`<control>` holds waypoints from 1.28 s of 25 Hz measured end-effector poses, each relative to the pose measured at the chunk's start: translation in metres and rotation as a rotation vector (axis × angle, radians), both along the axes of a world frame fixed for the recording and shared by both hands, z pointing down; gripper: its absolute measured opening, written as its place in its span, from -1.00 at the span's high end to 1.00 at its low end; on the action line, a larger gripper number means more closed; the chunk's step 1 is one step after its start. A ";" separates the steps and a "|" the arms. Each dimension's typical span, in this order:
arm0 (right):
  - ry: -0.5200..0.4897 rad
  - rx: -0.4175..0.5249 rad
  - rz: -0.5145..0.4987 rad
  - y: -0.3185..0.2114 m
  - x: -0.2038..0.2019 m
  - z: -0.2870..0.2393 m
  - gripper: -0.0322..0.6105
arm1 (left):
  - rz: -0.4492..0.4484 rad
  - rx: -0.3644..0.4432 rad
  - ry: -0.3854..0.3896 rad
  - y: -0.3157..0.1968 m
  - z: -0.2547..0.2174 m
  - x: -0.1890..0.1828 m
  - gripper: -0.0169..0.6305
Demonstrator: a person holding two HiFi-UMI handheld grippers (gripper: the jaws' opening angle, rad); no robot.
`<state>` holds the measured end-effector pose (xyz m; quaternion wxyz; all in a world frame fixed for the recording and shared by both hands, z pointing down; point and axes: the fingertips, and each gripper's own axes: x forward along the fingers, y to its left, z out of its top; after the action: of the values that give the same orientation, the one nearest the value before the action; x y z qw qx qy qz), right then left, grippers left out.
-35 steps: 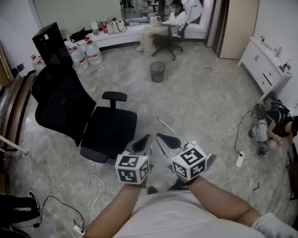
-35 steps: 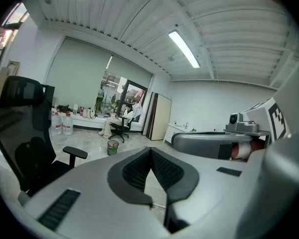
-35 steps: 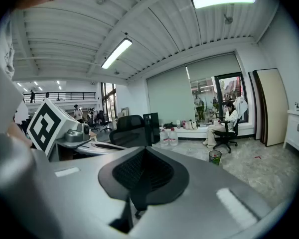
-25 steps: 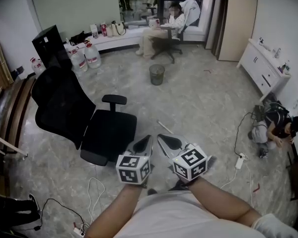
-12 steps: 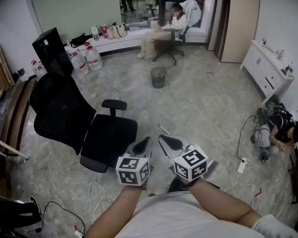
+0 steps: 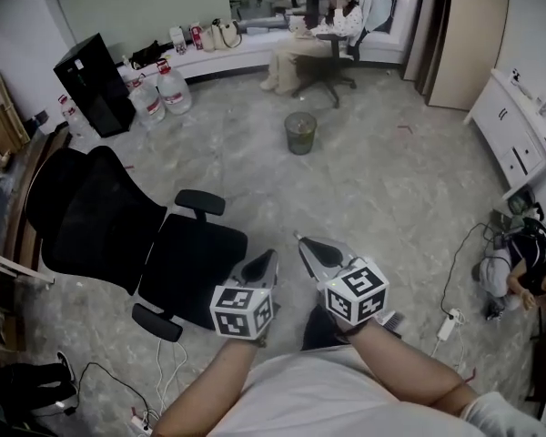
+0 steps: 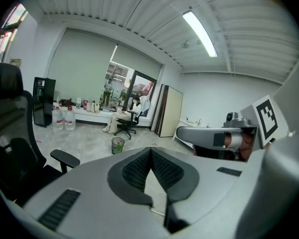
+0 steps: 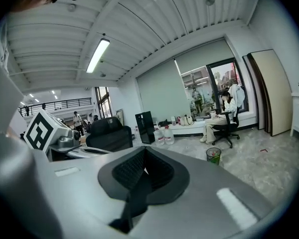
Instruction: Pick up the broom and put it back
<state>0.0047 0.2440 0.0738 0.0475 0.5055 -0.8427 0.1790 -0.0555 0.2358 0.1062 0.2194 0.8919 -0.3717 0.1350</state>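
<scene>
The broom lies on the marble floor in the head view. Only its pale handle tip (image 6: 298, 237) and a bit of its brush head (image 6: 390, 320) show, because my right gripper covers the rest. The right gripper (image 6: 305, 244) hangs above the handle, shut with nothing in it, and its pads meet in the right gripper view (image 8: 144, 149). Just to its left, my left gripper (image 6: 269, 258) is level with it over the seat edge of the chair. It is shut and empty as well, as the left gripper view (image 7: 150, 149) shows.
A black office chair (image 6: 164, 244) stands close on the left. A green waste bin (image 6: 300, 133) sits mid-floor, with a seated person (image 6: 323, 35) by the far window. A crouching person (image 6: 519, 267), cables and a power strip (image 6: 450, 321) are at the right, and water bottles (image 6: 159, 94) at the back left.
Both grippers and the view have moved forward across the floor. The chair now sits closer and further left, and the right gripper hides more of the broom. Both grippers have stayed shut.
</scene>
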 end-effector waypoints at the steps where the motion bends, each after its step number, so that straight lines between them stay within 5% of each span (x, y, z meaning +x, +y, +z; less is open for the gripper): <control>1: -0.002 -0.006 -0.018 -0.022 0.013 0.004 0.89 | -0.012 -0.002 -0.004 -0.022 0.003 0.015 0.92; 8: -0.007 -0.069 -0.141 -0.140 0.094 0.026 0.89 | -0.062 -0.036 -0.050 -0.141 0.016 0.110 0.93; 17: -0.034 -0.206 -0.186 -0.235 0.137 0.094 0.83 | -0.111 -0.121 -0.075 -0.225 0.072 0.141 0.92; 25: 0.008 -0.388 -0.135 -0.291 0.155 0.235 0.67 | -0.140 -0.238 -0.097 -0.272 0.185 0.116 0.93; 32: 0.086 -0.572 -0.119 -0.348 0.157 0.448 0.53 | -0.143 -0.347 -0.105 -0.309 0.334 0.101 0.93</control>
<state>0.1620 -0.1041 0.5220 0.2340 0.4282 -0.7836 0.3845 0.0451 -0.0729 0.4400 0.3593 0.8037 -0.4163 0.2273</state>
